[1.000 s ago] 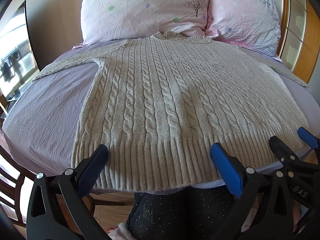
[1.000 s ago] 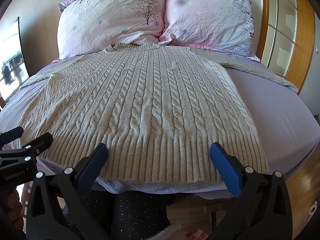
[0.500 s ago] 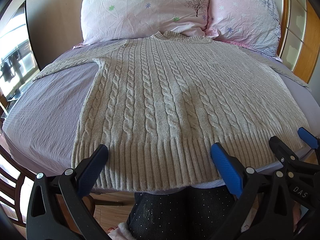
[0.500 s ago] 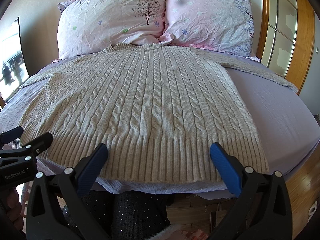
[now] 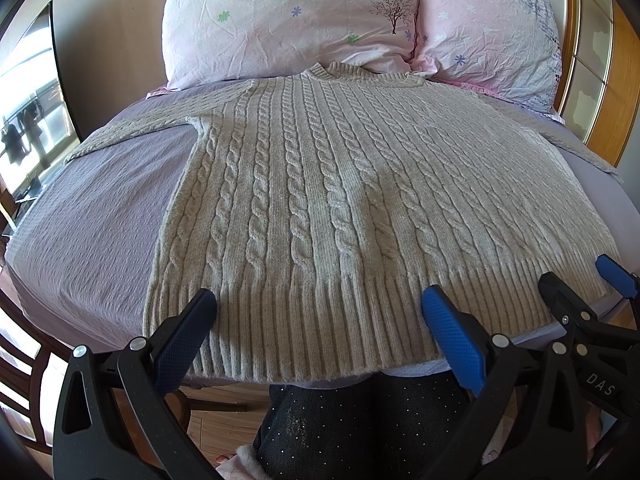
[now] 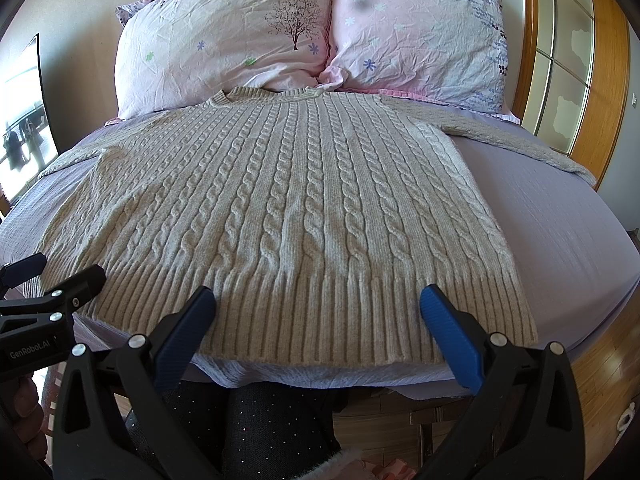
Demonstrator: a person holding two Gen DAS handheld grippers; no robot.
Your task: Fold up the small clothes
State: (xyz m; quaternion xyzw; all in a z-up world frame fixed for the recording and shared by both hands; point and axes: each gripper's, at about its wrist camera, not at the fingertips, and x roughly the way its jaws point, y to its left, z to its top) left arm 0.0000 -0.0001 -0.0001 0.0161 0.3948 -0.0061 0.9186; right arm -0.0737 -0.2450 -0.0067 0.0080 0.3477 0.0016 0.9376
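A beige cable-knit sweater (image 5: 320, 184) lies flat and spread out on the bed, collar toward the pillows, ribbed hem toward me; it also shows in the right wrist view (image 6: 288, 208). Its sleeves stretch out to both sides. My left gripper (image 5: 318, 320) is open and empty, hovering over the hem near its left half. My right gripper (image 6: 318, 320) is open and empty over the hem's right half. The right gripper also shows in the left wrist view (image 5: 580, 284), and the left gripper shows in the right wrist view (image 6: 56, 272).
The bed has a lavender sheet (image 5: 92, 208) and two pink floral pillows (image 5: 288, 20) at the head. A wooden headboard and frosted panel (image 6: 568, 64) stand at the right. A wooden chair (image 5: 24, 360) is at the left. My legs (image 5: 360, 420) stand at the bed's foot.
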